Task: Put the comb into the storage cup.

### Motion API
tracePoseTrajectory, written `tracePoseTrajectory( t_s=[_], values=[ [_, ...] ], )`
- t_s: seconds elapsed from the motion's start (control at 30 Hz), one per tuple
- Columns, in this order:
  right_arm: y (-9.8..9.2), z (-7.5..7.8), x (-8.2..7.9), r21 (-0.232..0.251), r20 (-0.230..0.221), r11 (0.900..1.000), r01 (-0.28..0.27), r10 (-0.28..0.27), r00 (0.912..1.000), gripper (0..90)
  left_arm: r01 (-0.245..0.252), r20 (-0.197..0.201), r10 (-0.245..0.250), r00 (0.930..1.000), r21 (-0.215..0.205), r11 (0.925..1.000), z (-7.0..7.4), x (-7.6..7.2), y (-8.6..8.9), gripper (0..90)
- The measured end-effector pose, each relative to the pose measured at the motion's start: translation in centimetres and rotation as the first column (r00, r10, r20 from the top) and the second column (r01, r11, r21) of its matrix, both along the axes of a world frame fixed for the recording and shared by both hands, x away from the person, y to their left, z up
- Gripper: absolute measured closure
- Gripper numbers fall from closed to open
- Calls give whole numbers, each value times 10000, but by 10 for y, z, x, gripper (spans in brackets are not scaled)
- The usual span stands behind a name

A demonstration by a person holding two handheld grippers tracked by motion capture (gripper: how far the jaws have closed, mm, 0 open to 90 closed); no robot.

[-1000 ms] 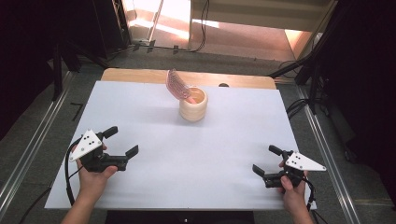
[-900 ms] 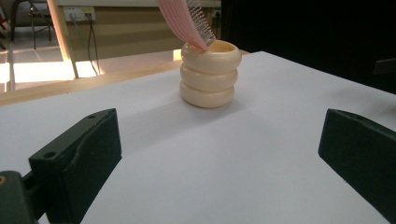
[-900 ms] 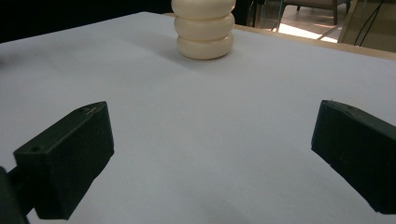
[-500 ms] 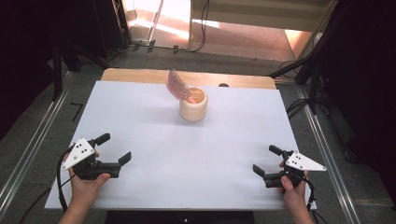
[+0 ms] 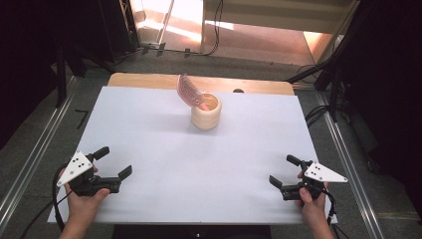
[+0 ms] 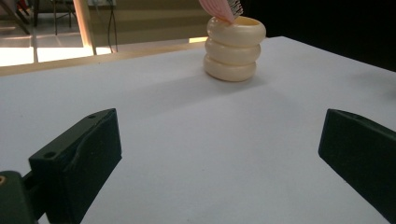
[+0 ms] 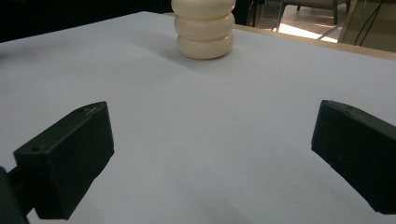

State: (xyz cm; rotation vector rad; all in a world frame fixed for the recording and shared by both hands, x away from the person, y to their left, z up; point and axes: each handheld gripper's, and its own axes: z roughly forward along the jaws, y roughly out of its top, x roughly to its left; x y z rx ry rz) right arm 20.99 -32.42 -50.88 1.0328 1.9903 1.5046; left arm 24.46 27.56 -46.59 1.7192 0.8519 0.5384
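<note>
Bare white table point(image 5: 199, 164) lies between each gripper and the cream holder point(image 5: 206, 111); nothing stands in the way on either side. Beyond the holder, farther from both grippers, a strip of wooden edge point(image 5: 144, 79) shows past the white surface, then grey floor with dark cables and a sunlit patch.

The left gripper point(image 5: 113, 162) sits at the near left of the table, held in a hand point(image 5: 84, 199), its jaws spread wide with nothing between them. In its own view the holder point(image 6: 235, 48) stands well ahead and a little to the right. The right gripper point(image 5: 284, 171) sits at the near right, also held in a hand point(image 5: 311, 206), jaws likewise wide apart and empty; the holder point(image 7: 204, 29) is well ahead and to the left of centre in its view.

The holder is a squat, upright cup shaped like three stacked rounded rings, pale cream and smooth. A pink ribbed piece point(image 5: 189, 90) leans out of its open top, tilted towards the left gripper's side.
</note>
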Motion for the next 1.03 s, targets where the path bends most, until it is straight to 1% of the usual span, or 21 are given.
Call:
tracePoseTrajectory(
  t_s=[0.27, 0.4, 0.5, 0.67, 0.73, 0.8, 0.93, 1.03],
  values=[
    [0, 0, 0, 22, -28, 10000, 31, -31, 10000, 0, -284, -17, 284, 9996, 69, 9996, -3, -6, 14, 0],
    [0, 0, 0, -6, 2, 10000, 34, -34, 10000, 0, -301, -39, 301, 9995, 132, 9995, -7, -8, 19, 0],
    [0, -1, 0, 8, -31, 10000, 28, -28, 10000, 0, -305, -74, 306, 9995, 75, 9995, -7, -8, 23, 0],
    [-1, -1, 0, 59, -21, 10000, 26, -26, 10000, 0, -298, -6, 298, 9996, 208, 9993, -10, -8, 24, 0],
    [-1, -1, 0, 87, -46, 9999, 59, -58, 10000, 0, -301, -49, 301, 9995, 159, 9994, -12, -7, 25, 0],
    [-1, -2, 1, 93, -30, 10000, 27, -26, 10000, 0, -428, -76, 429, 9990, 126, 9990, -15, -6, 26, 0],
    [-1, -2, 1, 62, -40, 10000, 19, -19, 10000, 0, -471, -15, 472, 9989, 32, 9989, -13, -7, 27, 0],
    [-1, -2, 1, 79, -28, 10000, 30, -30, 10000, 0, -414, -34, 415, 9991, 75, 9991, -14, -7, 26, 0]
  ],
)
